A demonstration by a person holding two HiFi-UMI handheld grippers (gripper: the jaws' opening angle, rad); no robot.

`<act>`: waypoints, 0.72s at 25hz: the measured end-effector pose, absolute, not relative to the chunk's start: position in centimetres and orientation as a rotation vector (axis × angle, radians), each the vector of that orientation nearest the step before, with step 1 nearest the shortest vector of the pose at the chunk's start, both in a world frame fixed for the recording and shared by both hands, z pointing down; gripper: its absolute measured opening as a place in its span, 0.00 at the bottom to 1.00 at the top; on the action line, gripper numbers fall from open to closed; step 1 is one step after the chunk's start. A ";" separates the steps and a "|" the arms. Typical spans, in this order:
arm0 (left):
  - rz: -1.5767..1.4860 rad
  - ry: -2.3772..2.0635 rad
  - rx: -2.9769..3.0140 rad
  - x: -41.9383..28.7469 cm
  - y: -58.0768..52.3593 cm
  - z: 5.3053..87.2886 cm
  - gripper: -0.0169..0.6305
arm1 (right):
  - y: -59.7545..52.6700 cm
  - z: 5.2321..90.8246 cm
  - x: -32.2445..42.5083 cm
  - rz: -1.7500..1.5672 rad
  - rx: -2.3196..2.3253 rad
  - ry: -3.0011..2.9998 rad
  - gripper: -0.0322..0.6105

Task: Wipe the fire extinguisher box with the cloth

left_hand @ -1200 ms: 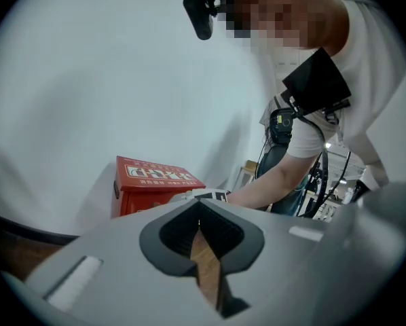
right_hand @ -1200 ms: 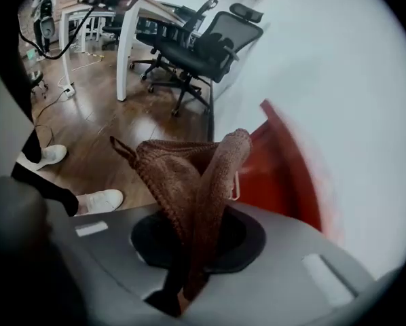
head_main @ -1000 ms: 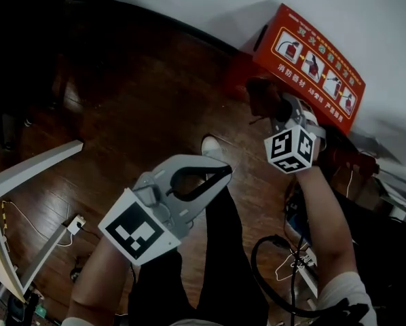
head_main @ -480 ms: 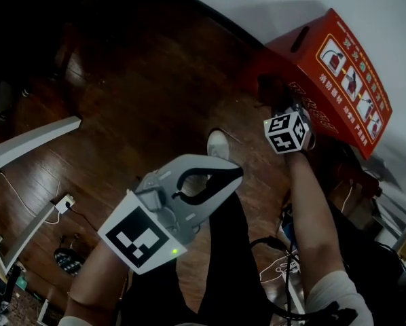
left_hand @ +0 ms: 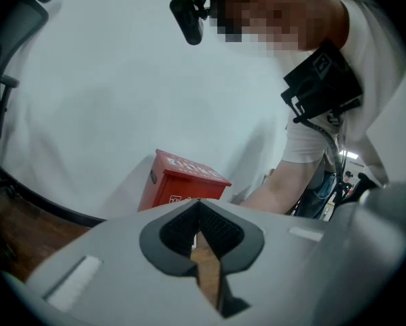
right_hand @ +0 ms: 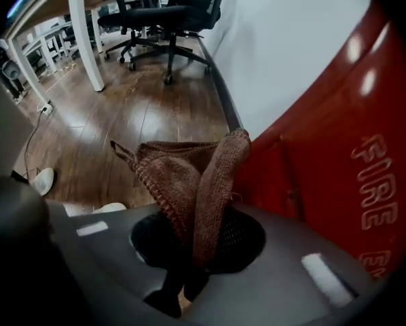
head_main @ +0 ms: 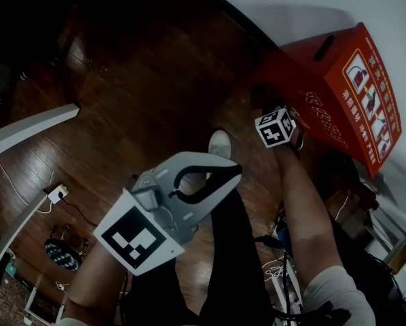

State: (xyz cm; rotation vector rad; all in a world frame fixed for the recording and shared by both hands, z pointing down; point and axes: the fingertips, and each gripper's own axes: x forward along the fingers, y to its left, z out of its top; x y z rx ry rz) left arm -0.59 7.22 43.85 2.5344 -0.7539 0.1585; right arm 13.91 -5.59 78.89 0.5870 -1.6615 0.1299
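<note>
The red fire extinguisher box (head_main: 339, 80) stands on the wooden floor against the white wall, at the head view's upper right. My right gripper (head_main: 280, 116) is at the box's lower left corner, shut on a brown knitted cloth (right_hand: 189, 178). In the right gripper view the bunched cloth sticks out past the jaws, right beside the box's red face (right_hand: 345, 148) with its white lettering. My left gripper (head_main: 231, 172) is held low over the person's dark trouser leg, shut with nothing in it. In its own view the left gripper (left_hand: 198, 206) points toward the box (left_hand: 182, 182).
A white desk leg (head_main: 26, 131) and a plug with cables (head_main: 56, 194) lie at the left. A white shoe (head_main: 220, 143) rests between the grippers. Black cables (head_main: 278, 250) hang by the right arm. Office chairs (right_hand: 169, 9) stand farther along the wall.
The right gripper with the cloth has reached further out, along the box's lower left side. The head view has swung, so the box sits further right. The left gripper stays shut and barely moves.
</note>
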 end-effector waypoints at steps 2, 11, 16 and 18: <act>0.154 -0.760 2.546 -1.1 7.4 42.9 0.03 | -5.2 76.5 12.4 0.129 0.588 -1.710 0.13; 0.157 -0.810 2.665 -5.6 9.4 32.9 0.03 | -1.9 55.1 5.0 -0.022 0.412 -1.948 0.13; 0.220 -1.013 2.758 -10.7 8.2 28.8 0.03 | -6.1 44.7 2.4 -0.289 0.058 -1.970 0.13; 0.223 -1.076 2.730 -13.1 7.8 27.9 0.03 | -7.4 41.9 0.8 -0.367 -0.190 -1.954 0.13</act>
